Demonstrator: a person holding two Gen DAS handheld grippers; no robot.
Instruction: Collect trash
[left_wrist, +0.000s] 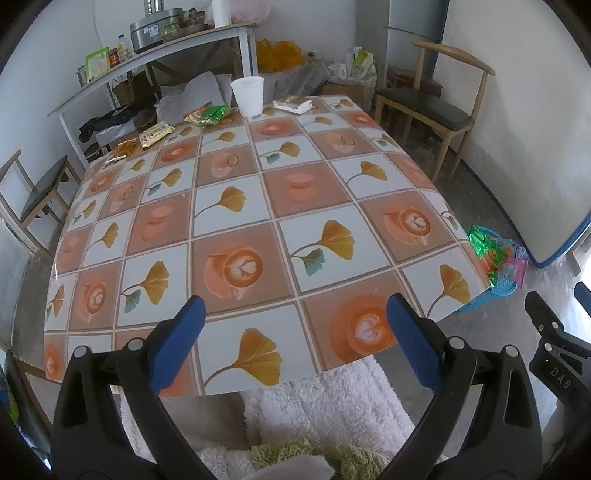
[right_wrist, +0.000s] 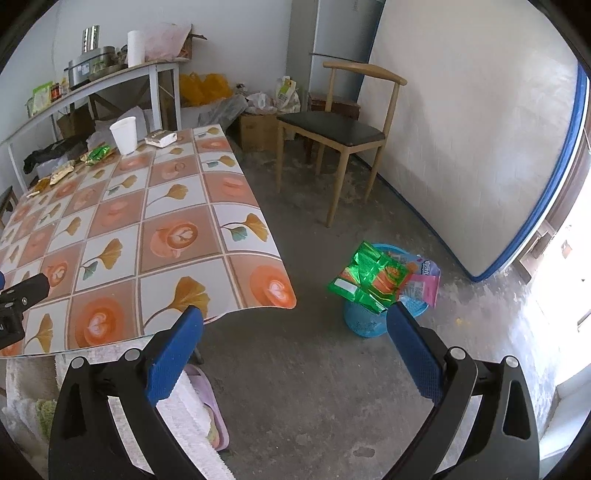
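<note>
1. Left wrist view: the left claw (left_wrist: 293, 325) is released, its two blue pads spread wide with nothing between them, hovering over the near edge of the surface (left_wrist: 258, 206), which is covered in a cloth patterned with coffee cups and ginkgo leaves.
2. Along the far edge of the surface stand a white foam cup (left_wrist: 248, 95) and, just right of it, a flat white packet (left_wrist: 293, 103). Left of the cup lies a crumpled green wrapper (left_wrist: 210, 115), then a yellow snack packet (left_wrist: 157, 133) and a smaller yellow wrapper (left_wrist: 125, 148) toward the far left corner.
3. Off the right edge, on the floor, a blue basket (left_wrist: 495, 291) holds green and pink wrappers. Part of the right claw's black frame shows at the lower right.
4. Right wrist view: the right claw (right_wrist: 295, 325) is released too, pads wide apart and empty, held above the concrete floor just beyond the near right corner of the surface (right_wrist: 122, 236).
5. The blue basket (right_wrist: 364, 321) stands on the floor near the right pad, with a green snack bag (right_wrist: 369, 277) and a pink wrapper (right_wrist: 421, 286) sticking out of its top.
6. A wooden chair (right_wrist: 332, 129) stands farther back by the wall.
</note>
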